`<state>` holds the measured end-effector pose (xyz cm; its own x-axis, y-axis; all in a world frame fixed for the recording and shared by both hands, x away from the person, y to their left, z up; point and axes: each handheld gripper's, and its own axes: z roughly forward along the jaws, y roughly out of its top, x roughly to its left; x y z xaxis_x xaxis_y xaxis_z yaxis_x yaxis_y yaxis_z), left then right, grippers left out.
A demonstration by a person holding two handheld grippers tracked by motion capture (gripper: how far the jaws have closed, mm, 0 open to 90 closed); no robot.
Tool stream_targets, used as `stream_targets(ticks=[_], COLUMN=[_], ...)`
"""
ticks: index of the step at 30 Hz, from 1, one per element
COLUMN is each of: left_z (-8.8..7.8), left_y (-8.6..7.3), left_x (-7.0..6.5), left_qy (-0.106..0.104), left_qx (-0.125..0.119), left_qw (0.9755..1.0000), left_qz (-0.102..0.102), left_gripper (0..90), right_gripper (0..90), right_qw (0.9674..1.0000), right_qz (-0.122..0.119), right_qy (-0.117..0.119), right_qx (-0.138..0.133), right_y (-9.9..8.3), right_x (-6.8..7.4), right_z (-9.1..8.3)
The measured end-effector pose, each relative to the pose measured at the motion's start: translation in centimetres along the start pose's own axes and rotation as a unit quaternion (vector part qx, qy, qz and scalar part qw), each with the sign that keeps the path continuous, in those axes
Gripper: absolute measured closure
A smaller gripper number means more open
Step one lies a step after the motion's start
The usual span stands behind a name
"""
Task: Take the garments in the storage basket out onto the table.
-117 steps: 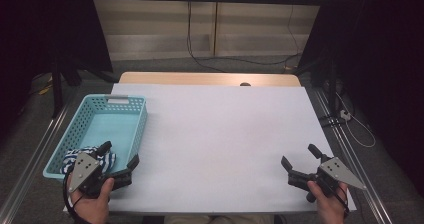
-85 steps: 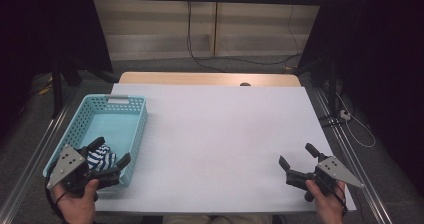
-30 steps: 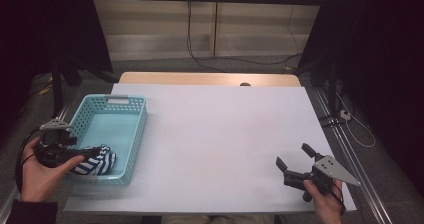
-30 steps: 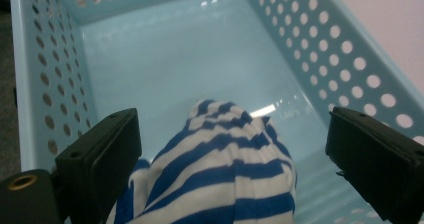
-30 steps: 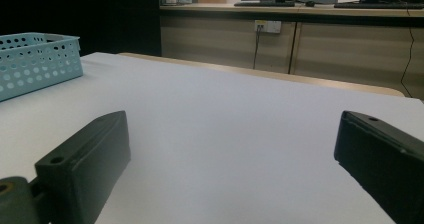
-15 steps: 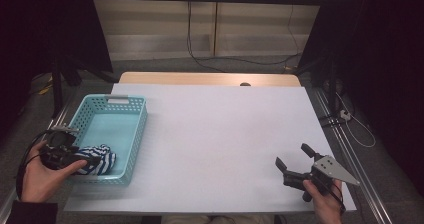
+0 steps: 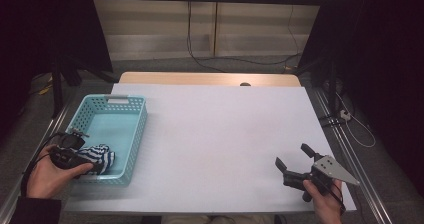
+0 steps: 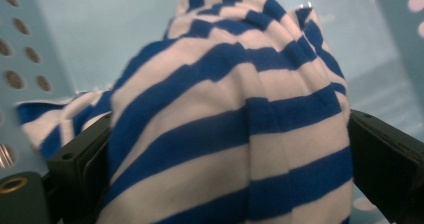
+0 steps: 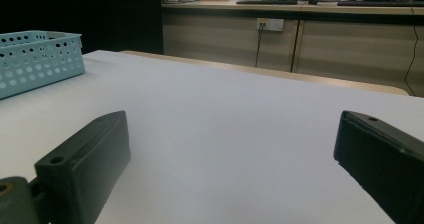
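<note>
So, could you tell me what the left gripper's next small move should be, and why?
Probably close the jaws on the striped cloth. The left gripper has just been opening; its wide jaws straddle the bunched cloth in the basket without clearly pinching it. The right gripper waits open over the table.

Bunched blue-and-white striped cloth (image 8: 225,129) in basket (image 7: 131,134)

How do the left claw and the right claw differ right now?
The left claw reaches into the blue basket, while the right claw hovers above the white table. The left claw's jaws, which have just been opening, have the striped cloth bunched between them; the right claw's jaws have nothing between them. Both stand wide apart, each in one of the person's hands.
</note>
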<state>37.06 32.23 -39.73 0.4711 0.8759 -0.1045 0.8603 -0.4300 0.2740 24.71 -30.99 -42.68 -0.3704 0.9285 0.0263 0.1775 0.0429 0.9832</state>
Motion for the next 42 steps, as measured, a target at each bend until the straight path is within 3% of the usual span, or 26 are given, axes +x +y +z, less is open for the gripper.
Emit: stream_targets(ticks=[4, 7, 8, 9, 11, 13, 14, 17, 23, 24, 26, 29, 33, 34, 35, 36, 39, 40, 42], left_z=[0.1, 0.2, 0.1, 0.1, -0.2, -0.2, -0.1, -0.3, -0.6, -0.5, -0.6, -0.8, -0.9, -1.0, -1.1, -1.1, -1.7, -2.1, -2.3], left_y=[0.3, 0.3, 0.3, 0.2, 0.3, 0.4, 0.4, 0.7, 0.6, 0.6, 0.4, 0.3, 0.0, 0.0, -0.1, -0.2, -0.3, -0.3, -0.5], left_x=[0.3, 0.4, 0.5, 0.3, 0.4, 0.3, 0.0, -0.2, -0.2, -0.3, -0.7, -0.5, -0.6, -0.5, -0.5, -1.0, -0.8, -0.6, -0.7], left_qy=[-0.005, -0.007, -0.01, -0.023, -0.008, -0.012, -0.01, 0.005, 0.003, 0.007, -0.008, 0.0, -0.008, 0.003, 0.008, 0.012, 0.006, 0.025, 0.018], left_qx=[0.011, 0.003, 0.005, 0.007, 0.008, 0.016, 0.017, 0.027, 0.02, 0.011, 0.005, -0.007, -0.023, -0.028, -0.04, -0.046, -0.07, -0.081, -0.103], left_qw=[0.9999, 1.0, 0.9999, 0.9997, 0.9999, 0.9998, 0.9997, 0.9996, 0.9997, 0.9999, 0.9997, 0.9999, 0.9991, 0.9994, 0.999, 0.9981, 0.997, 0.9962, 0.9937], left_qz=[0.01, 0.006, 0.009, -0.009, -0.003, 0.001, -0.017, -0.002, -0.011, -0.011, -0.023, -0.012, -0.035, -0.018, -0.016, -0.039, -0.033, -0.021, -0.041], left_gripper=[4.1, 4.9, 6.9, 10.9, 19.1, 21.9, 21.9, 30.2, 42.0, 43.8, 46.5, 48.5, 49.7, 49.7, 49.7, 49.7, 49.7, 49.7, 49.7], right_gripper=[1.0, 1.0, 1.0, 1.0, 1.0, 1.0, 1.0, 1.0, 1.0, 1.0, 1.0, 1.0, 1.1, 1.1, 1.0, 1.1, 1.0, 1.0, 1.1], right_qw=[1.0, 1.0, 1.0, 1.0, 1.0, 1.0, 1.0, 1.0, 1.0, 1.0, 1.0, 1.0, 1.0, 1.0, 1.0, 1.0, 1.0, 1.0, 1.0], right_qz=[0.0, 0.0, 0.001, 0.0, 0.0, 0.001, 0.001, 0.003, 0.003, 0.002, 0.002, 0.001, 0.002, 0.002, 0.001, 0.001, 0.003, 0.002, 0.001], right_qy=[0.0, 0.0, 0.0, 0.0, 0.0, 0.001, 0.001, 0.0, 0.0, 0.0, 0.0, 0.0, -0.001, -0.001, -0.002, -0.002, -0.001, -0.001, -0.001], right_qx=[0.0, 0.0, 0.0, 0.0, 0.0, 0.0, 0.0, 0.003, 0.003, 0.003, 0.003, 0.003, 0.003, 0.003, 0.003, 0.003, 0.003, 0.003, 0.002], right_y=[0.0, 0.0, 0.0, 0.0, 0.0, 0.0, 0.0, 0.0, 0.0, 0.0, 0.0, 0.0, 0.0, 0.0, 0.0, 0.0, 0.0, 0.0, 0.0], right_x=[0.0, 0.0, 0.0, 0.0, 0.0, 0.0, 0.0, 0.0, 0.0, 0.0, 0.0, 0.0, 0.0, 0.0, 0.0, 0.0, 0.0, 0.0, 0.0], right_z=[0.0, 0.0, 0.0, 0.0, 0.0, 0.0, 0.0, 0.0, 0.0, 0.0, 0.0, 0.0, 0.0, 0.0, 0.0, 0.0, 0.0, 0.0, 0.0])
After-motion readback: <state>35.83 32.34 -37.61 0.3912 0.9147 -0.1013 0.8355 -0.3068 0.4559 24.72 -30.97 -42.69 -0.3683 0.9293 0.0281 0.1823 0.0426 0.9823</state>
